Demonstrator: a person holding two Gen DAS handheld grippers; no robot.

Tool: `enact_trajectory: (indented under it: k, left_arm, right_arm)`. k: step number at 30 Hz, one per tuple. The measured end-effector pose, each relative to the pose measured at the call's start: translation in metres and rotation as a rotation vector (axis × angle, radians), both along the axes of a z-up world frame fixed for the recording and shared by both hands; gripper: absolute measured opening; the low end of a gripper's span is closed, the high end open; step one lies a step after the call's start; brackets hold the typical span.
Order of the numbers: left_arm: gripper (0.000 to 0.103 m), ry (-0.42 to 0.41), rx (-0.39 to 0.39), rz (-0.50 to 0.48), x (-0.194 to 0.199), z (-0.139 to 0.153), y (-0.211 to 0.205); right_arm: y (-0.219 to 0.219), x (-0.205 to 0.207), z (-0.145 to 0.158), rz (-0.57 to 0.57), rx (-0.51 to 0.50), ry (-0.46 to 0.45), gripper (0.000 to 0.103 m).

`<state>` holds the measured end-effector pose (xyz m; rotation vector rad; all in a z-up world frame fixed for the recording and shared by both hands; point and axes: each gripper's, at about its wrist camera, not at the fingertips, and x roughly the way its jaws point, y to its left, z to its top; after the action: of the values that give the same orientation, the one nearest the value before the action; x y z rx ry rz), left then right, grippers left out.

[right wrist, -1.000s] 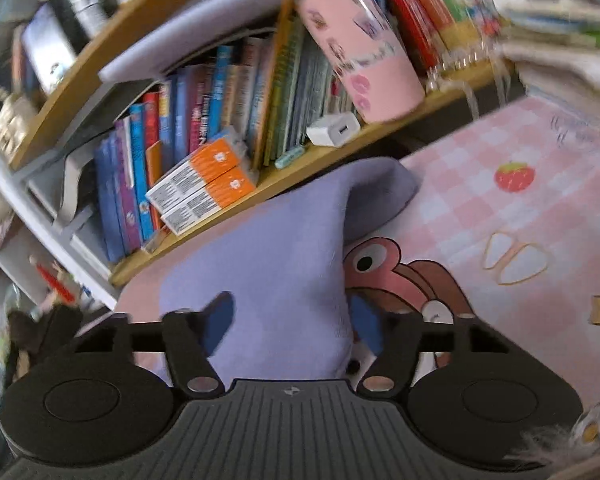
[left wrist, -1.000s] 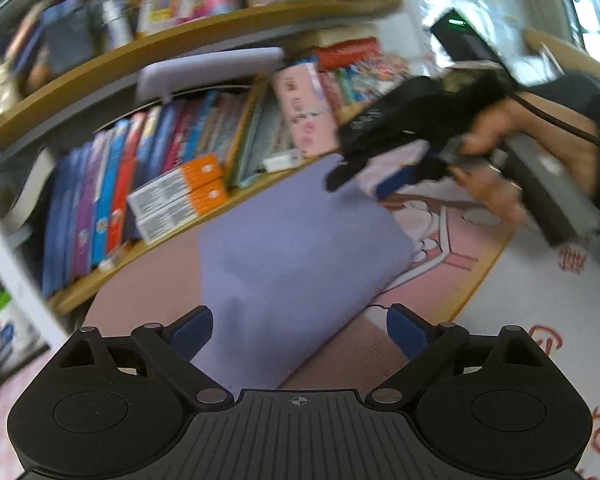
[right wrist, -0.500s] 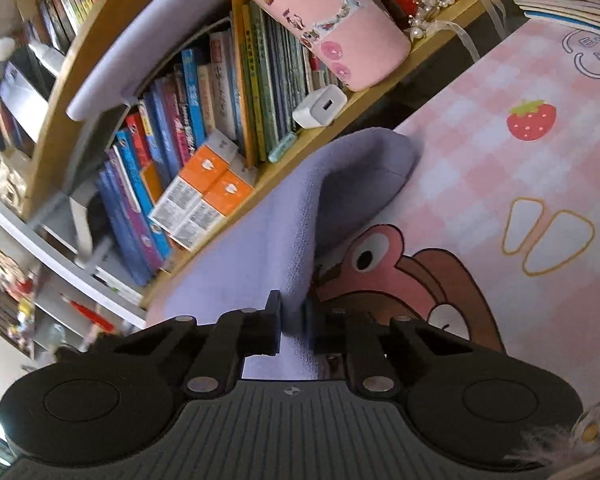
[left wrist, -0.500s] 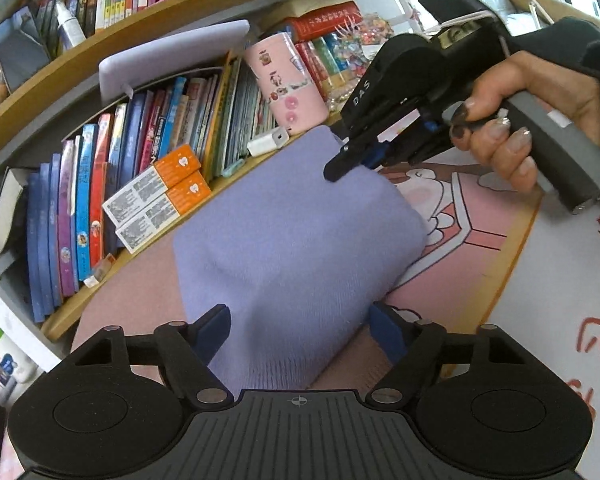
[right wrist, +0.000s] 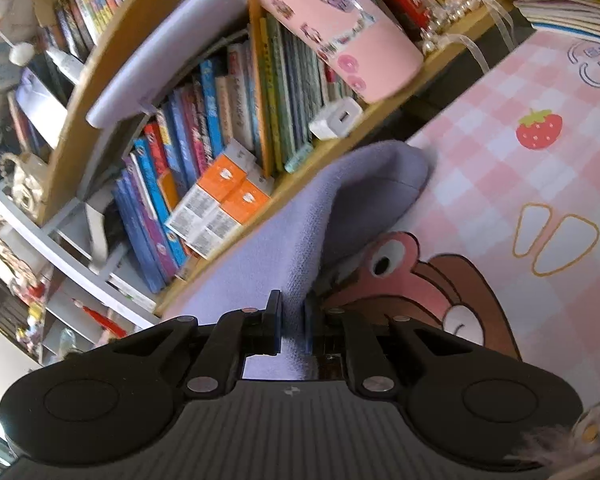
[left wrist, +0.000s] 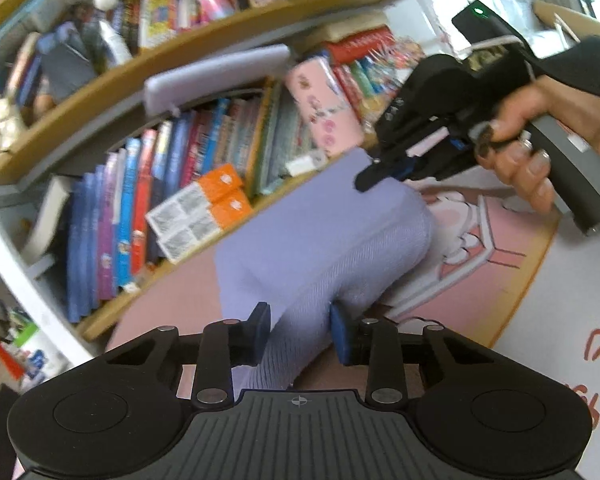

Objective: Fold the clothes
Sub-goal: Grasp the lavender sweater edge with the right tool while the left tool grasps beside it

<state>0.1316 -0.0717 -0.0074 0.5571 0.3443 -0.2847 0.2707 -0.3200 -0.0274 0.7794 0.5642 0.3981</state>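
Both sets of jaws are pinched on the lavender sweater point(left wrist: 320, 240): the left gripper point(left wrist: 300, 334) has a thick roll of the ribbed knit wedged between its blue pads, and the right gripper point(right wrist: 292, 322) is clamped tight on a thinner fold — seen from the left wrist, it grips the garment's far edge, held by a hand point(left wrist: 540, 148) with dark nails. This sweater lies folded on a pink cartoon mat point(right wrist: 500, 200), its far end bunched against the wooden bookshelf point(right wrist: 380, 120). On that shelf stand a row of books point(left wrist: 140, 208), two orange-and-white boxes point(right wrist: 220, 204), a white charger point(right wrist: 336, 120) and a pink pouch point(right wrist: 332, 28) leaning on the books.
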Motion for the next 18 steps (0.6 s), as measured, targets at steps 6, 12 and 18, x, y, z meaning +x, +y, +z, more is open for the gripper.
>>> enact_trajectory:
  k: [6, 12, 18]
  left_arm:
    - [0.035, 0.015, 0.029, -0.009, 0.001, -0.007, -0.004]
    - [0.036, 0.038, 0.05, -0.015, 0.003, -0.014, -0.008]
    - [0.039, 0.049, 0.063, -0.006, 0.008, -0.016, -0.008]
  right_arm:
    - [-0.001, -0.002, 0.004, -0.002, 0.023, -0.037, 0.009]
    - [-0.002, -0.002, 0.003, -0.003, 0.035, -0.041, 0.009]
    - [-0.001, -0.002, 0.002, -0.002, 0.034, -0.04, 0.009]
